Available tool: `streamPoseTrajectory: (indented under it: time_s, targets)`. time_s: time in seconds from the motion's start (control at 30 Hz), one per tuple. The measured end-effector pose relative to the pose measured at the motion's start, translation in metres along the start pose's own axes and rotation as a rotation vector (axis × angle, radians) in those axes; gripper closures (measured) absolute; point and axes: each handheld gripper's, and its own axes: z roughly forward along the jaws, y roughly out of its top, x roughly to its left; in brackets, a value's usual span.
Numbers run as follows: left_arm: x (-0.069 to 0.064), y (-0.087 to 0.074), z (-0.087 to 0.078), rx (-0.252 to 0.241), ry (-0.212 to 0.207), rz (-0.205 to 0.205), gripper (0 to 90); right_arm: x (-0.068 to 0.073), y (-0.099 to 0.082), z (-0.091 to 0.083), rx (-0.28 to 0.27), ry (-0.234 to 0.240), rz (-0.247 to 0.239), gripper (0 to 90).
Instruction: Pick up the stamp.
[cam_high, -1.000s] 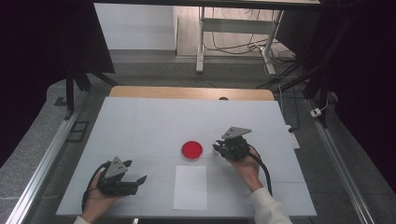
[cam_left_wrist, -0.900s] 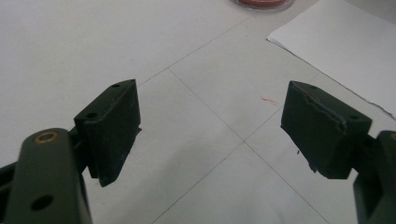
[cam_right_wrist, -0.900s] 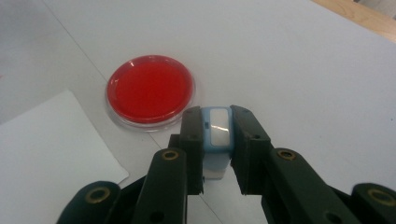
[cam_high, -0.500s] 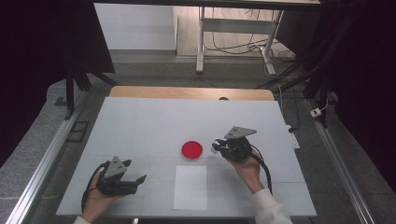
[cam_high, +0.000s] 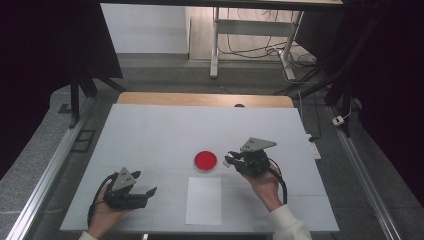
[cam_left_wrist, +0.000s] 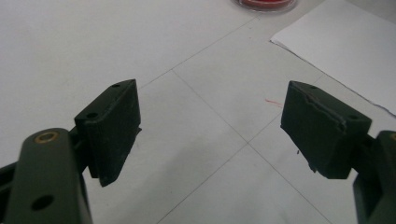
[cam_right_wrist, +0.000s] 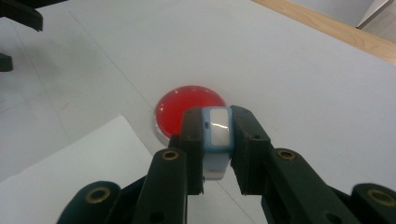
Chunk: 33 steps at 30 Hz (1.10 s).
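Note:
A round red dish lies at mid-table, just above a white sheet of paper. My right gripper hovers right of the dish, pointing left at it. In the right gripper view this gripper is shut on a small light-blue block with a pale face, and the red dish lies just beyond its tips. My left gripper rests on the table at the front left, left of the paper. Its jaws stand wide open with nothing between them.
The white tabletop has a wooden strip along its far edge. Metal rails run along both sides. A table frame and loose cables stand on the floor beyond.
My right gripper has drifted slightly up and to the right with the blue block still held. The left gripper has stayed put.

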Motion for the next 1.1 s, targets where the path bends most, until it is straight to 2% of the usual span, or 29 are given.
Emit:
streamPoseTrajectory:
  time_s: [0.33, 0.57, 0.8, 1.0, 1.1]
  targets:
    - [0.000, 0.000, 0.000, 0.000, 0.002, 0.000, 19.9, 0.011, 0.005, 0.002, -0.008, 0.041, -0.008, 74.8]
    - [-0.001, 0.001, 0.001, -0.002, 0.002, -0.001, 19.9, 0.021, 0.009, 0.003, -0.028, 0.095, 0.008, 74.8]
    - [-0.002, 0.001, 0.002, 0.001, 0.000, 0.007, 19.9, 0.030, 0.012, 0.005, -0.031, 0.114, -0.002, 74.8]
    - [-0.002, 0.001, 0.001, 0.001, 0.002, 0.008, 19.9, 0.036, 0.012, 0.008, -0.047, 0.161, 0.020, 74.8]
    - [-0.002, 0.001, 0.001, -0.001, 0.001, 0.009, 19.9, 0.039, 0.013, 0.008, -0.059, 0.170, 0.017, 74.8]
